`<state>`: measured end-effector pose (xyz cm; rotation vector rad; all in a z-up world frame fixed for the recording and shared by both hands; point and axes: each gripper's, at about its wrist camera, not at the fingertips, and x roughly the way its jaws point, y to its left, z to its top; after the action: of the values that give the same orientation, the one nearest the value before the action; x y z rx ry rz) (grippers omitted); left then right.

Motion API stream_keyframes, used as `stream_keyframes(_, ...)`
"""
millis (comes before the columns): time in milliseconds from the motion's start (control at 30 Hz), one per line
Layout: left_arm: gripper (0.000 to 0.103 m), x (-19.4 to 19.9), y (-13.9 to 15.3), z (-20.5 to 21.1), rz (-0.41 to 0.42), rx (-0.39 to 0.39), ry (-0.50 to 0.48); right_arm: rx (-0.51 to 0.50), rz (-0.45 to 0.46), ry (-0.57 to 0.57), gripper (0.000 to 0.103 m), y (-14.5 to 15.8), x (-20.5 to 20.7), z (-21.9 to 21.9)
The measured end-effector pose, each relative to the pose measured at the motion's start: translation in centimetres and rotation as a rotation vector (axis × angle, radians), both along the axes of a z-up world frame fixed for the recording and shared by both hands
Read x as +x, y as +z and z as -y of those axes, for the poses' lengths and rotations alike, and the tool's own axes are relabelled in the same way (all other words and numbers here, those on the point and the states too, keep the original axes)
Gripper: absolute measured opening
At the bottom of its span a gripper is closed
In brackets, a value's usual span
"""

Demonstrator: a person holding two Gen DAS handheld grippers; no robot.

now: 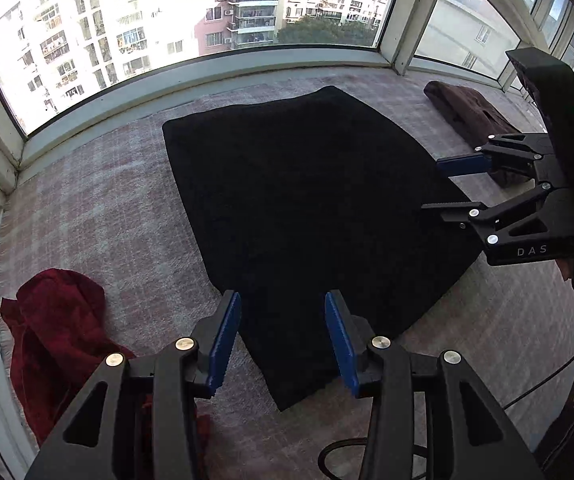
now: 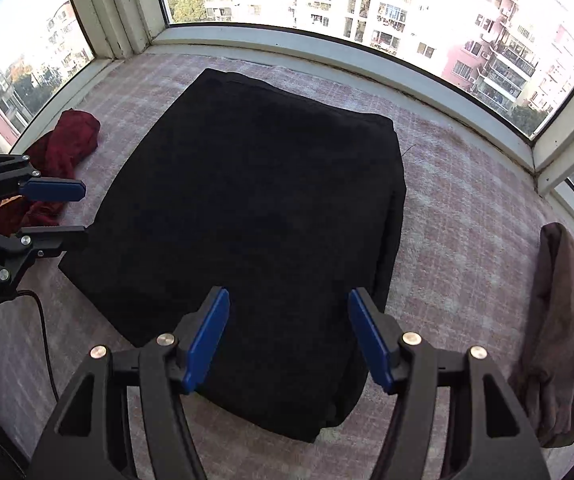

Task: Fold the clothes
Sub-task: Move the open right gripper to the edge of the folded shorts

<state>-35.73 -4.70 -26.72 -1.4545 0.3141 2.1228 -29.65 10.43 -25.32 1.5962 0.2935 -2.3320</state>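
Observation:
A black garment (image 1: 307, 200) lies folded into a flat rectangle on a pink plaid blanket (image 1: 119, 208). My left gripper (image 1: 283, 338) hovers over its near corner, blue pads (image 1: 225, 340) apart with nothing pinched between them. My right gripper (image 1: 433, 186) stands open at the garment's right edge and grips nothing. In the right wrist view the right gripper (image 2: 289, 330) hangs over the near end of the black garment (image 2: 255, 208), jaws wide. The left gripper (image 2: 83, 211) sits open at the garment's left edge.
A crumpled red garment (image 1: 55, 332) (image 2: 67, 144) lies on the blanket to the left. A folded brown garment (image 1: 471, 116) (image 2: 567, 340) lies to the right. Window frames (image 1: 207, 76) wall in the blanket's far side. A black cable (image 2: 45, 320) trails near the front left.

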Motion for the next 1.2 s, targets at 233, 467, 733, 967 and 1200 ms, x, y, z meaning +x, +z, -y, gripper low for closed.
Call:
stream_keyframes(233, 0.054, 1.0, -1.6, 0.8, 0.024, -0.018, 0.018, -0.116, 0.117, -0.145, 0.085, -2.6, -0.4, -3.2)
stream_keyframes(467, 0.054, 1.8, 1.3, 5.0, 0.101, 0.127, 0.161, -0.347, 0.13, -0.357, 0.085, -0.1, 3.2, -11.1)
stream_keyframes(733, 0.054, 2.2, 1.1, 6.1, 0.154, 0.158, 0.182, -0.636, 0.288, -0.464, 0.085, -3.4, 1.5, -12.9)
stream_keyframes(967, 0.054, 1.9, 1.3, 5.4, 0.136, 0.142, 0.161, -0.567, 0.327, -0.383, 0.06, -2.6, 1.4, -9.9)
stream_keyframes(1200, 0.054, 1.8, 1.5, 5.5, 0.132, 0.154, 0.161, -0.642, 0.369, -0.418, 0.058, -4.1, 1.3, -9.8)
